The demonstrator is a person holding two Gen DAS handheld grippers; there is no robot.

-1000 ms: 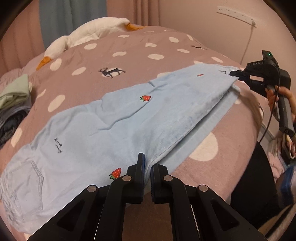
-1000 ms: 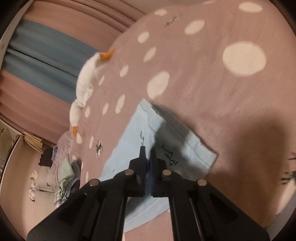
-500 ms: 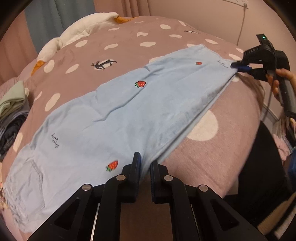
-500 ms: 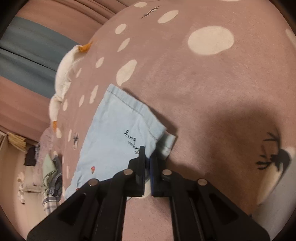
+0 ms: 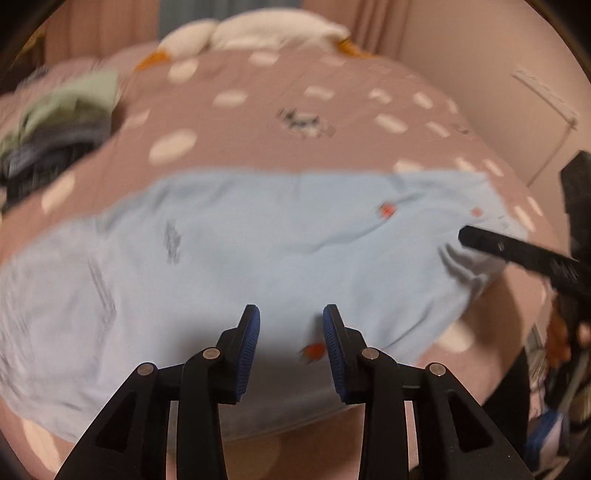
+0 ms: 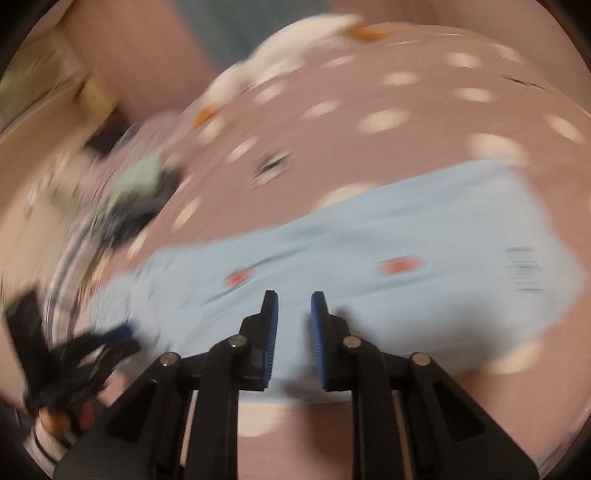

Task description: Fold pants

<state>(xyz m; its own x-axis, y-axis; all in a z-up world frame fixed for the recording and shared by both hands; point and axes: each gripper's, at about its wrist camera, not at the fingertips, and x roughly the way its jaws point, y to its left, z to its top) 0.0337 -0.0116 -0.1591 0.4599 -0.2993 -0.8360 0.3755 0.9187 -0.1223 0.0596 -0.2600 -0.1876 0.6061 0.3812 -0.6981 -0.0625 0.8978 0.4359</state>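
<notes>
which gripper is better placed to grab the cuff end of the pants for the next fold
Right, probably. The right gripper is open above the pants with the cuff edge just to its right. The left gripper, also open, hovers mid-leg, far from that end. Both views are blurred.

left wrist view: low, close over near bed edge (image 5: pixel 332 439), facing across.
right wrist view: same, further right.
shared: pants (image 5: pixel 258 251) (image 6: pixel 406 266), bedspread (image 5: pixel 258 147) (image 6: pixel 369 155).

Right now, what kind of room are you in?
Most likely a bedroom. The light blue pants lie on a bed under a pink polka-dot bedspread, with curtains behind and a pile of clothes beside.
</notes>
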